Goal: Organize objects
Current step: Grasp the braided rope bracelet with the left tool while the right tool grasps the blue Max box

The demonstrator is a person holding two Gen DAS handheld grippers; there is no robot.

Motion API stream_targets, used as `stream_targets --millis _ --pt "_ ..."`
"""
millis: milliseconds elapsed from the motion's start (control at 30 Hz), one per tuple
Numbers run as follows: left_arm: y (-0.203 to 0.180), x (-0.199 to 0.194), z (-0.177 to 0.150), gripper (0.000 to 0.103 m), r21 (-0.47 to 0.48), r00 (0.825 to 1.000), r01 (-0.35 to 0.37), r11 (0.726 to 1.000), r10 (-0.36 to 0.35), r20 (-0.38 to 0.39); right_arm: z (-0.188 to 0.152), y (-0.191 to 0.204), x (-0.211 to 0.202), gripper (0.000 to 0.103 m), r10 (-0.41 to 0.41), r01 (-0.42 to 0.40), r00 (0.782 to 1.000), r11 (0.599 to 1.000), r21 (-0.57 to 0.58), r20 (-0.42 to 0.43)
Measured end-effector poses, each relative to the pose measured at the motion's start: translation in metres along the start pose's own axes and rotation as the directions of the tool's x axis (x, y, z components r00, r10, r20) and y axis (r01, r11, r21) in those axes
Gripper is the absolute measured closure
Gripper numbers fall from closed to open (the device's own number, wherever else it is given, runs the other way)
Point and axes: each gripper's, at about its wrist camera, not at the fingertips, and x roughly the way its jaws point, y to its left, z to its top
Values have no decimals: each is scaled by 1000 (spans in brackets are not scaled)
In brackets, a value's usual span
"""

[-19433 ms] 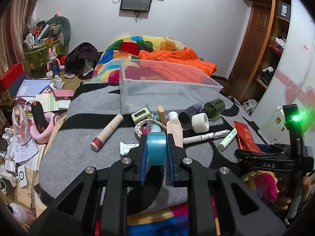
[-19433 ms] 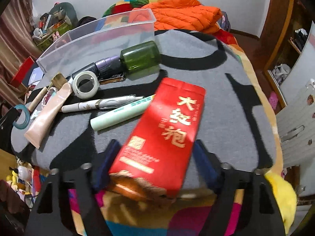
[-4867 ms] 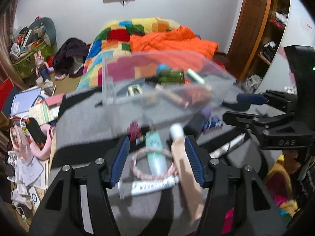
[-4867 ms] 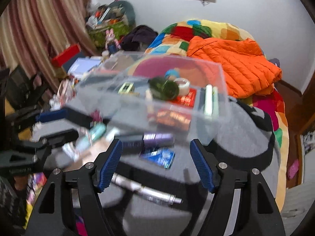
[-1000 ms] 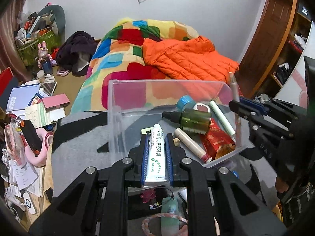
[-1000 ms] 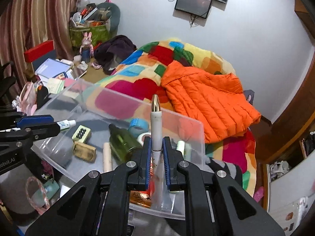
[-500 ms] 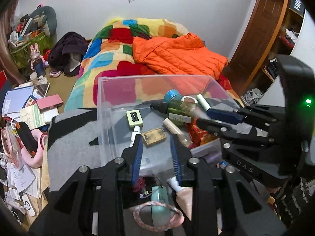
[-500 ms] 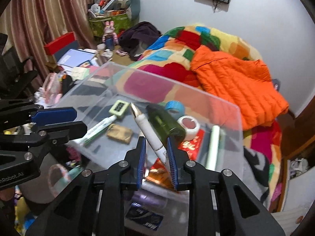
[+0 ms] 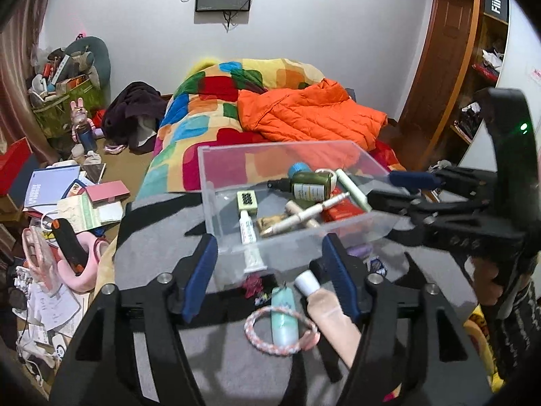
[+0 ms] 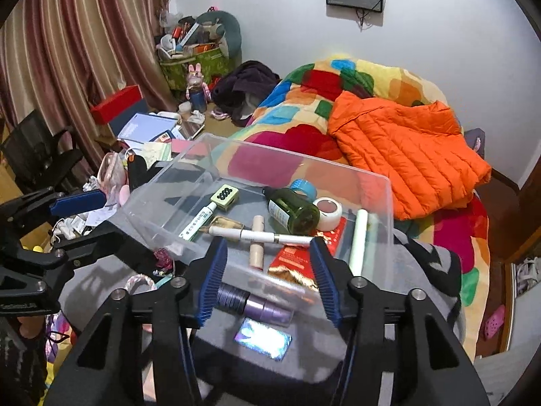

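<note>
A clear plastic bin (image 9: 216, 199) (image 10: 389, 203) sits on the grey blanket and holds a green bottle (image 9: 309, 182) (image 10: 292, 211), a white pen (image 9: 304, 215) (image 10: 257, 235), a white tube (image 9: 247, 228) (image 10: 197, 223), a tape roll (image 10: 326, 213), a red packet (image 10: 304, 253) and other small items. My left gripper (image 9: 268, 280) is open and empty above a mint tube (image 9: 284, 318), a braided ring (image 9: 257, 340) and a beige tube (image 9: 333, 328). My right gripper (image 10: 267, 279) is open and empty above a purple tube (image 10: 257, 302) and a shiny blue packet (image 10: 262, 338).
A bed with a patchwork quilt (image 9: 216, 101) and an orange jacket (image 9: 311, 115) (image 10: 402, 149) lies behind the bin. The floor at left is cluttered with books and papers (image 9: 71, 196), a red box (image 10: 116, 103) and a green basket (image 10: 196, 59).
Both grippers have let go and opened wide: the white tube and the white pen now lie in the bin. Both grippers have drawn back toward the blanket's near side.
</note>
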Motion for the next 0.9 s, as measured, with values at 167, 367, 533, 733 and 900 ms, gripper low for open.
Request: stream_targets --millis 167,367,533,733,900 --pt "2 8 -24 35 17 998 -26 1000 27 -53 -19 3 -12 44 -23 23 1000 1000 -5 22" --pt "16 21 -50 35 -3 993 -55 998 54 -103 -48 5 -8 42 -20 20 1000 1000 14 -19" --pt "25 32 -65 43 -33 988 -16 999 10 -156 -76 3 10 42 8 -2 996 998 67 -92" --pt "30 43 -72 46 -68 981 -6 998 -8 -194 -85 -1 40 42 25 -1 985 990 138 -169" --pt "35 47 -73 53 -91 981 -13 996 -5 -192 -85 1 50 42 -16 42 986 987 153 -166"
